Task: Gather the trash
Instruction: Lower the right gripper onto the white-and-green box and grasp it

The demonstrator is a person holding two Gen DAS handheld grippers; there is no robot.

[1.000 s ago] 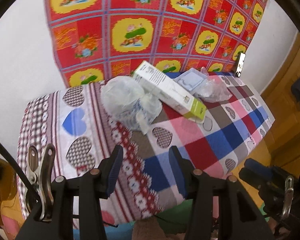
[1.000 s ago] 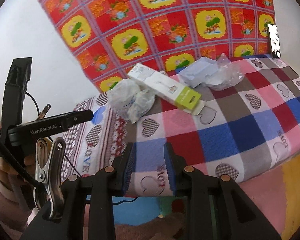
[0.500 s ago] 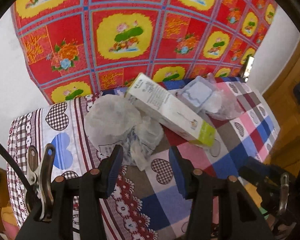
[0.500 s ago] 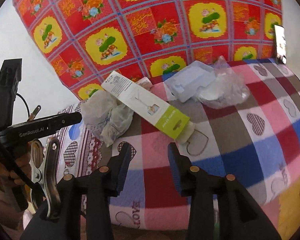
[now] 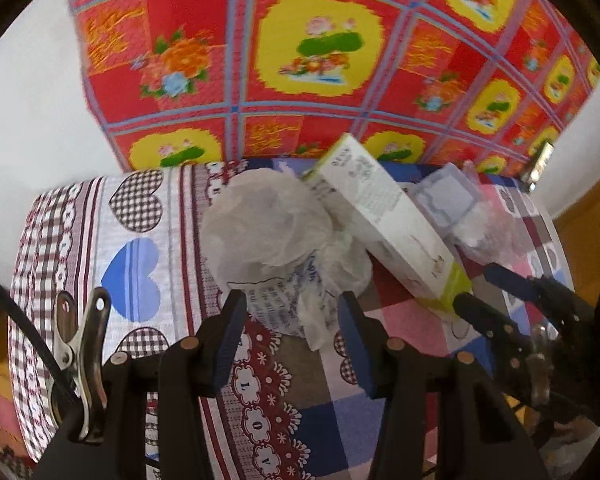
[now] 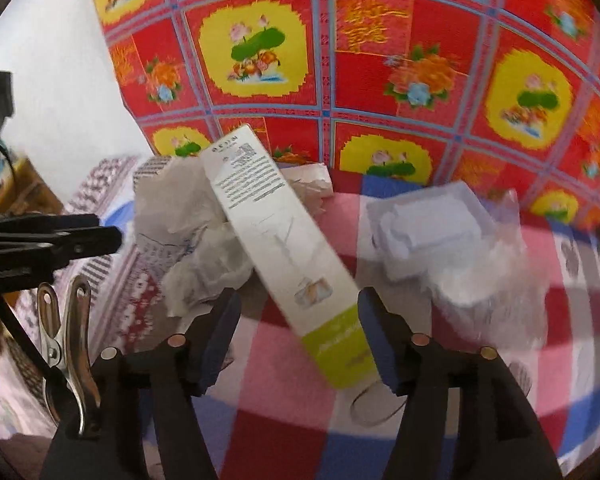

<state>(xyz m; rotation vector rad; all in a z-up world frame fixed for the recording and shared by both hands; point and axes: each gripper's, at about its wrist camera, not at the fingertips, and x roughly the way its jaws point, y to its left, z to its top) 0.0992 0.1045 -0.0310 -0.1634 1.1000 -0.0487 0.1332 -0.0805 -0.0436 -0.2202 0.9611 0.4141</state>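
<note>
A crumpled white bag lies on the heart-patterned bed cover. Leaning on it is a long white box with a green end. A clear plastic pack sits to the right. My left gripper is open, with the bag's lower edge just ahead between its fingertips, untouched. My right gripper has its jaws opening. They straddle the box's green end without pressing on it. Its black fingers show at the right in the left wrist view.
A red and yellow flowered cloth hangs on the white wall behind the bed. A phone stands at the far right corner. The cover's left edge drops off. Wooden floor lies to the right.
Both grippers have moved in closer to the trash. The right jaws have spread wider and now stand around the box's green end. The left jaws keep the same gap.
</note>
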